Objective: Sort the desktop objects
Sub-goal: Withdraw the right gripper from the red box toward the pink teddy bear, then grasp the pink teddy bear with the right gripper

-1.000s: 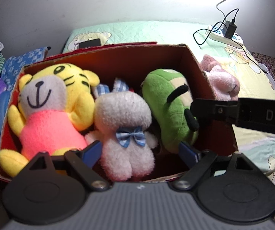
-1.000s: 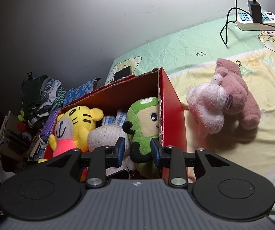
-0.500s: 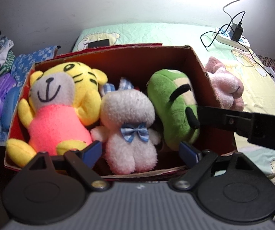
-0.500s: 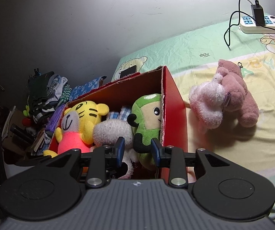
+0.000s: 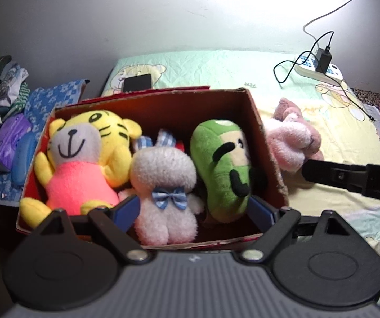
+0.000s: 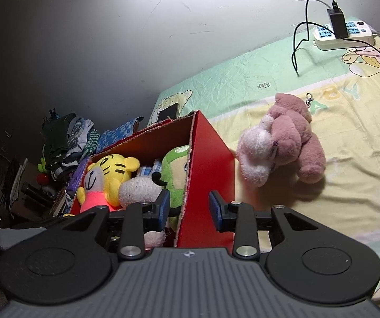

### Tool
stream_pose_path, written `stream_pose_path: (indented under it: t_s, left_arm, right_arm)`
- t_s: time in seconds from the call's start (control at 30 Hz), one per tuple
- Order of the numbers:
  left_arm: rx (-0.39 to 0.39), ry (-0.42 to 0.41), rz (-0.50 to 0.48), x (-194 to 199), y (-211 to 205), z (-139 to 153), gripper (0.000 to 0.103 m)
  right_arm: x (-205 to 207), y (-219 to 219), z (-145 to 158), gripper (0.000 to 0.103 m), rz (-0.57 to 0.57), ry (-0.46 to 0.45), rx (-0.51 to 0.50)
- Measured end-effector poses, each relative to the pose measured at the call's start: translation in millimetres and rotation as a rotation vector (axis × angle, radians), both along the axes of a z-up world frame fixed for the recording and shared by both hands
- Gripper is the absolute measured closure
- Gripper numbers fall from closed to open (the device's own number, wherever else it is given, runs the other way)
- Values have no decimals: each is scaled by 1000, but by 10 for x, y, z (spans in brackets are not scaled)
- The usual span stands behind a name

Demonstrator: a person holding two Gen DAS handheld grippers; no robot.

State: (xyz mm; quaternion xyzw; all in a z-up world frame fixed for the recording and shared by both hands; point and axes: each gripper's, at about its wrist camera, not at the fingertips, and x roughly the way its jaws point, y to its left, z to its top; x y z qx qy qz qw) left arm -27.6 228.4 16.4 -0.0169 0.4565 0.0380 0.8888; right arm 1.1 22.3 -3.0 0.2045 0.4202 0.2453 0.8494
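A red cardboard box [image 5: 150, 98] holds a yellow tiger plush [image 5: 84, 153], a white plush with a blue bow [image 5: 163, 185] and a green plush [image 5: 221, 164]. My left gripper [image 5: 193, 210] hovers above the box's near edge, jaws wide open and empty. A pink plush [image 6: 282, 143] lies on the sheet to the right of the box [image 6: 208, 164]. My right gripper [image 6: 190, 205] hangs over the box's right wall, jaws a little apart with nothing in them. One of its fingers [image 5: 348, 177] reaches in just below the pink plush [image 5: 290, 143].
A white power strip [image 6: 343, 31] with a black charger and cables lies at the far right of the bedsheet [image 6: 348, 185]. A black phone [image 5: 137, 83] lies behind the box. Piled clothes [image 5: 1, 90], a blue patterned cloth [image 5: 49, 100] and a purple pack [image 5: 7, 143] crowd the left.
My left gripper has risen and drawn back from the box. My right gripper has slid right, from beside the green plush to over the box's right wall, toward the pink plush.
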Motion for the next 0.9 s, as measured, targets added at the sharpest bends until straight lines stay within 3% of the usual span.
stream_pose_path:
  t_s: [0.4,0.47,0.57,0.9]
  left_arm:
    - [-125,-84,-228,120,-857,124,15]
    - [-128,-86,-256,166,-1015,90,15]
    - [-151,-79,-296,244,-1227,-13,14]
    - [-125,-12,-269,399,-1550,-400,14]
  right_arm:
    - [257,-894,-255,67,-102,83,-25]
    - [357,-1026,-284,58,-112,88,-30]
    - [541,-1200,-361,55,-125,120,-18]
    - [1029,-1088,-536,53,17,173,90]
